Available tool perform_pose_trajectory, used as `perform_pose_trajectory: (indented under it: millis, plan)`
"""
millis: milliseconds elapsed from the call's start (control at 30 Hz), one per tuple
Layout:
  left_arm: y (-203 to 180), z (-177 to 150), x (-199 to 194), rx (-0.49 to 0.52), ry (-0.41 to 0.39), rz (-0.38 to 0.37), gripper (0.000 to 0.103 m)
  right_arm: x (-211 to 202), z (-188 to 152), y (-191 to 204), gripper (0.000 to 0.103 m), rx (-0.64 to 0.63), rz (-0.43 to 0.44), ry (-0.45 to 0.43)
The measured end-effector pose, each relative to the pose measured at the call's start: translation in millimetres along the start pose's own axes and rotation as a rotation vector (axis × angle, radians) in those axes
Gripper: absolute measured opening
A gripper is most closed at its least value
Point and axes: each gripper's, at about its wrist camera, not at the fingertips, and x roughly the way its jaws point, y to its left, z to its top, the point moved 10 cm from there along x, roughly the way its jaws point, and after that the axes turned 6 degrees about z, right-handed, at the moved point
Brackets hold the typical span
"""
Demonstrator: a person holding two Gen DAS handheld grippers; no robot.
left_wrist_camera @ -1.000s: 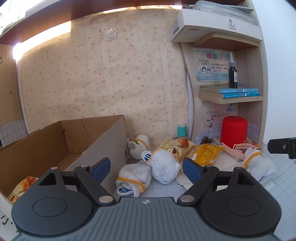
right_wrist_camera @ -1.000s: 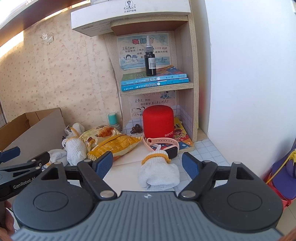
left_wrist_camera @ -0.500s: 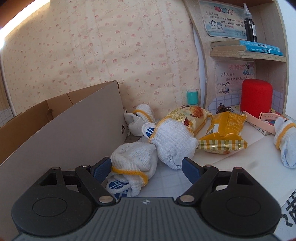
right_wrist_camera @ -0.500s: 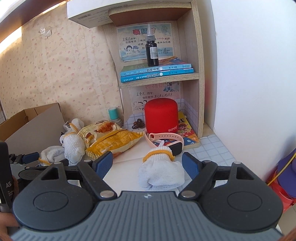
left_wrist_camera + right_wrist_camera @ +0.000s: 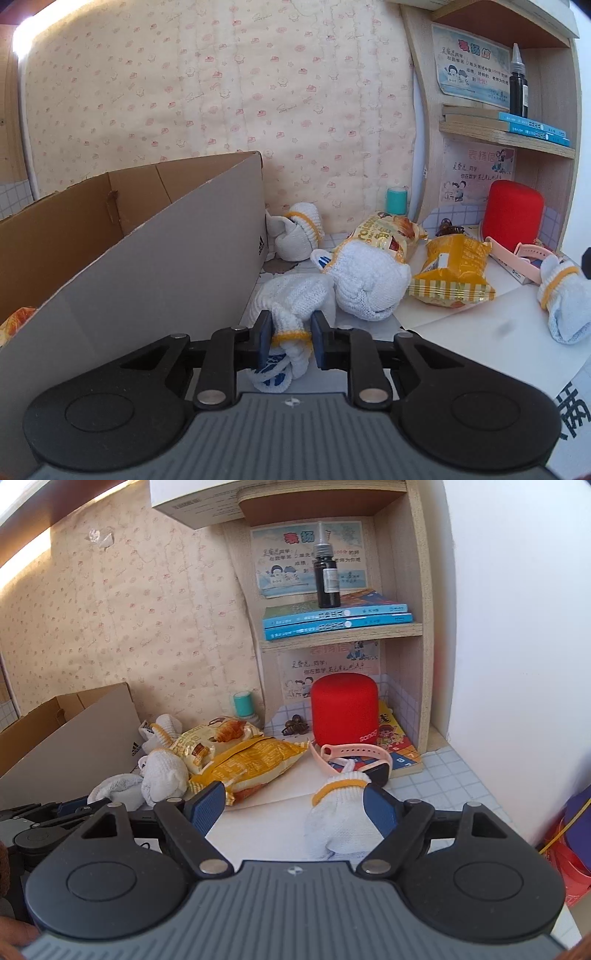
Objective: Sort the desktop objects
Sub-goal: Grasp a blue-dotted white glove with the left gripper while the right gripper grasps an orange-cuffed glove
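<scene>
Gloves lie scattered over the counter (image 5: 461,325), and the left tongs (image 5: 290,338) are pinched narrow on the yellow-banded cuff of the nearest white glove (image 5: 291,295), just right of the cardboard box (image 5: 155,273). That glove's long axis runs from near to far: cuff toward the camera, bunched body pointing away, where it touches a second balled glove (image 5: 369,284).

The right tongs (image 5: 293,806) stand wide. Between their pads, toward the right one, lies another white glove (image 5: 341,821), cuff at the far end and body toward the camera.

The hold looks thin, only on the cuff. Knit stretches, so lifting may let it slip out, I think. The hanging body could drag the neighbouring glove or catch on the box wall on its way in. The yellow snack bag (image 5: 452,269) lies further right and seems out of the way.
</scene>
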Motion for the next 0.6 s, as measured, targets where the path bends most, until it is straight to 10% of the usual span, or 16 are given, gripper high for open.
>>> perform_pose_trajectory:
  millis: [300,600]
  plan:
    - [0,-20,-34,-0.02,0.011,-0.015,0.023,66,-11,97,0.08,-0.206,0.187,0.106]
    - [6,-27,-41,-0.029,0.009,-0.015,0.023,139,-4,142,0.08,-0.339,0.189,0.2]
